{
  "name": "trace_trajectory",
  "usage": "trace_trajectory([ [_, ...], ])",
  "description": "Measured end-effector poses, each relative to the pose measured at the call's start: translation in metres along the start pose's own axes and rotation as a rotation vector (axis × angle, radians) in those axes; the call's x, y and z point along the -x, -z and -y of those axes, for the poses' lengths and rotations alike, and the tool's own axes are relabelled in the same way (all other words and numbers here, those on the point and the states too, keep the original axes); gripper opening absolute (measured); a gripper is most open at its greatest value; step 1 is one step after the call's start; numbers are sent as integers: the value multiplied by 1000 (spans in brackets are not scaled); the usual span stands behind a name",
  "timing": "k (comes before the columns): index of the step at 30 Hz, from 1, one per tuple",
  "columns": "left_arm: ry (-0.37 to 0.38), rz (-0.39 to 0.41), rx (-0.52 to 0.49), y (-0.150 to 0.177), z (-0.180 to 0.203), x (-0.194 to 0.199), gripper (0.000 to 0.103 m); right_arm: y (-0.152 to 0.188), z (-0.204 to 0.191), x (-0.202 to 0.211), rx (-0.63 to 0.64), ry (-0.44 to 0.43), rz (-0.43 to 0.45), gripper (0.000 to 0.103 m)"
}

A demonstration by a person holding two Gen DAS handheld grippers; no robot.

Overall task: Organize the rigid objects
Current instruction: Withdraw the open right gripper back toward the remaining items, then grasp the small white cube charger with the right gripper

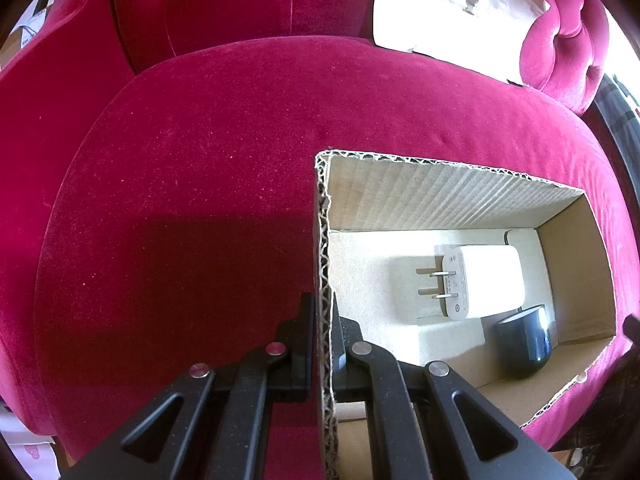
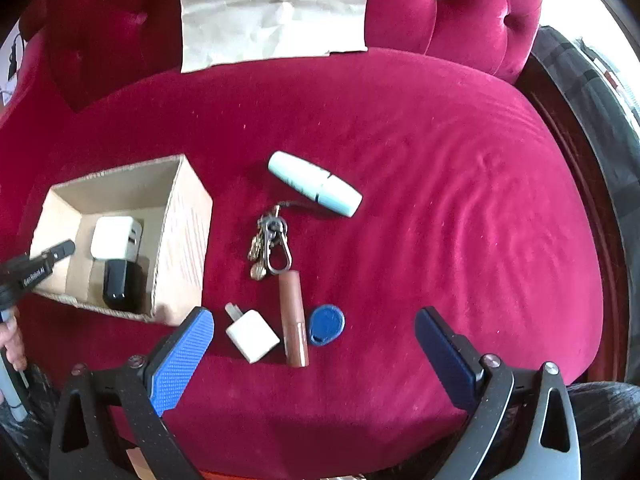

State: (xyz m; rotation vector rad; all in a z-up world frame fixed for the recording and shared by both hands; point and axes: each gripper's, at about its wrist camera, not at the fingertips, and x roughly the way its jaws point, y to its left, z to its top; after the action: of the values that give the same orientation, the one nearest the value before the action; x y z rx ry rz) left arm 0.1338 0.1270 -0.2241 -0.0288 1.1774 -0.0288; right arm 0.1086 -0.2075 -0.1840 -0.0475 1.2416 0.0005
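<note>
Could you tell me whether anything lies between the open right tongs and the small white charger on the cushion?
Nothing visible does. The right tongs hang open above the small white charger, with only bare red cushion around it; the brown tube lies beside it.

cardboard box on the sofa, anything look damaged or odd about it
The cardboard box has no flaps, and its top rim is ragged, with bare corrugation, most torn at the near right corner. The left gripper is shut on its left wall.
</note>
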Motion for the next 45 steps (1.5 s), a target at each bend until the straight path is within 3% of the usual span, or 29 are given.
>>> trace_trajectory([
  [9,0,-1,2,1,-1,0,4,9,-5,-8,1,-27,-32,103],
  [22,2,-1,6,2,-3,1,4,17,-33,-30,103,-21,-70,100],
  [31,1,-1,5,2,-3,2,4,17,-48,-38,106,-67,-79,70],
  [33,0,-1,3,2,-3,2,4,16,-51,-40,103,-86,-84,59],
  [37,1,-2,4,1,-2,1,4,14,-52,-43,119,-80,-95,53],
  [38,1,-2,4,1,-2,1,4,14,-55,-43,120,-81,-91,48],
  [39,0,-2,4,1,-2,1,4,13,-55,-42,119,-81,-85,33],
  [40,0,-2,3,1,-2,1,4,11,-56,-40,122,-87,-76,28],
  [45,1,-2,4,1,-2,1,4,18,-57,-40,128,-84,-74,28],
])
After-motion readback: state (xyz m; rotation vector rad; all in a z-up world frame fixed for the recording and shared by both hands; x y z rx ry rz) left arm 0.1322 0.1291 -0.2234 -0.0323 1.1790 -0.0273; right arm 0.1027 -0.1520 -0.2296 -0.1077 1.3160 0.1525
